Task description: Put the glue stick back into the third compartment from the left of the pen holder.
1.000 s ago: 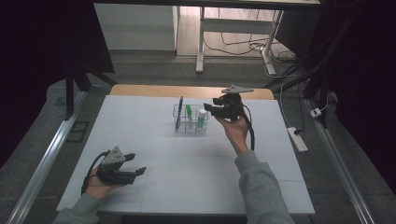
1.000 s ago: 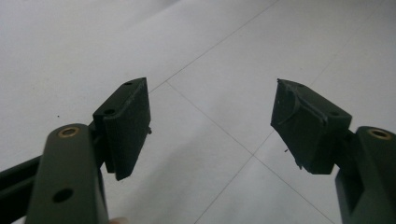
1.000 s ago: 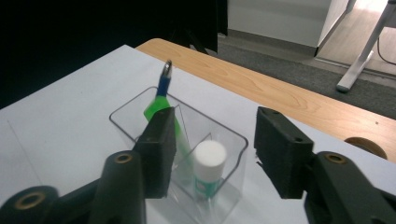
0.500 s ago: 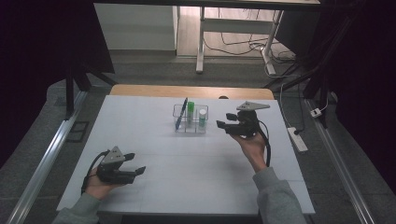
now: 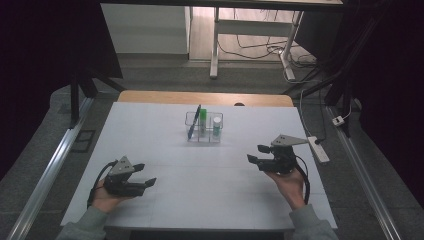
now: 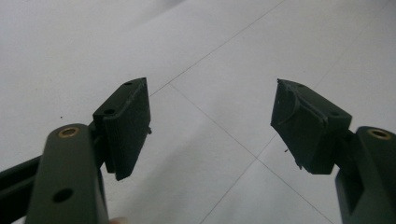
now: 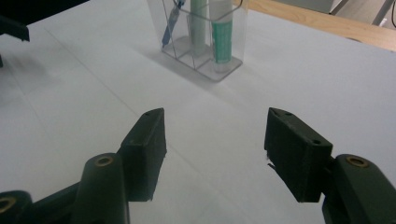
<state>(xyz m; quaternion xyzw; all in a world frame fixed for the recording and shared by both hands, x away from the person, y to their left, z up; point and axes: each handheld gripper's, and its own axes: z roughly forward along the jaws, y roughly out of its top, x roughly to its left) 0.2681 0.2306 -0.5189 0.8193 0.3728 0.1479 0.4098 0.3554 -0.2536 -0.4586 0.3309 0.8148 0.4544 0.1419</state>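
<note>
At bench 12 o'clock, organizer [image 5: 204, 127] keeps pen [image 5: 194, 121] and tubes upright; our right tongs [image 5: 255, 153] at 4, left tongs [image 5: 142, 175] at 8, both open, empty.

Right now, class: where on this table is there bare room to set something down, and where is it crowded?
Bare: the wide white sheet between the left gripper and right gripper, and the far corners either side of the clear organizer. Crowded: that organizer, packed with a blue pen, a green tube and a white bottle.
</note>
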